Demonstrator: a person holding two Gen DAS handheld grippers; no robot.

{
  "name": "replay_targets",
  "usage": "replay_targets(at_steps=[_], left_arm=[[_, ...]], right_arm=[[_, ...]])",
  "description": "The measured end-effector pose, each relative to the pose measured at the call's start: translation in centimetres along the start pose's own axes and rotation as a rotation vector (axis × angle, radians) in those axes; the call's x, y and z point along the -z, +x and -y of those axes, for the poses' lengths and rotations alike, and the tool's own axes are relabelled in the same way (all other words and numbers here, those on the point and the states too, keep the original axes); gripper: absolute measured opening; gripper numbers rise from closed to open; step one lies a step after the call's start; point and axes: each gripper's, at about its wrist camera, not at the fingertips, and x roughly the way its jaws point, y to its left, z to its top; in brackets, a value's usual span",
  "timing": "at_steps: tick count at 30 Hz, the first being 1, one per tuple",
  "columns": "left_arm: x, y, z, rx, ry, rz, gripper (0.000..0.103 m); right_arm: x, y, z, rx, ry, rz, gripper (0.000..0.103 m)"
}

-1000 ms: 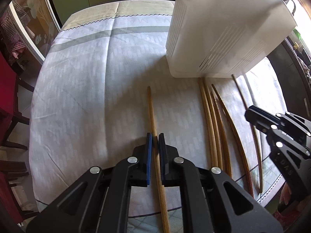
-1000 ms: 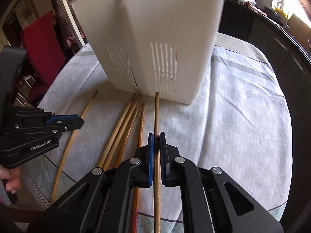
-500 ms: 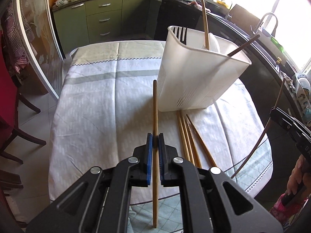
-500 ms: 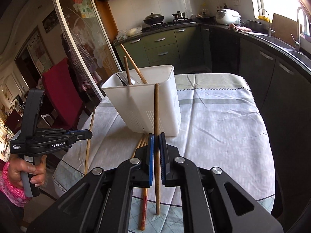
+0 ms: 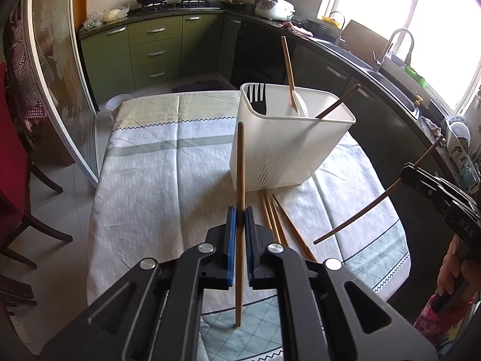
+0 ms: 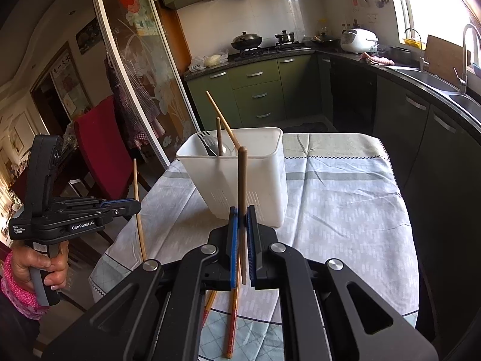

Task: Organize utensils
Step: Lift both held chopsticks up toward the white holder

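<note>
In left view: fork (image 5: 256, 97) in holder (image 5: 288, 153)

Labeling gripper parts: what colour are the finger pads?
Blue pads on black fingers, clearest in the left wrist view.

From my left wrist view the right gripper (image 5: 415, 177) runs off the frame's right edge. My own gripper bodies hide the near ends of the chopsticks on the table (image 5: 272, 213) — and the white utensil holder (image 6: 240, 177) conceals its contents' lower parts.
</note>
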Motion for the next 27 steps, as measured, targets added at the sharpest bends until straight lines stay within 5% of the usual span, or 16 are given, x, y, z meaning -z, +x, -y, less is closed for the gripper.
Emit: replay_targets(at_steps=[12,27], left_arm=[[-1.4,-2.7,0.8,0.017,0.023,0.063,0.006],[-6.4,-8.1,3.5,0.058,0.078,0.151,0.006]], right_arm=[[-1.2,-0.9,-0.2,-0.018,-0.016,0.01,0.007],[-6.5,-5.6,-1.2,-0.028,-0.05,0.131,0.007]])
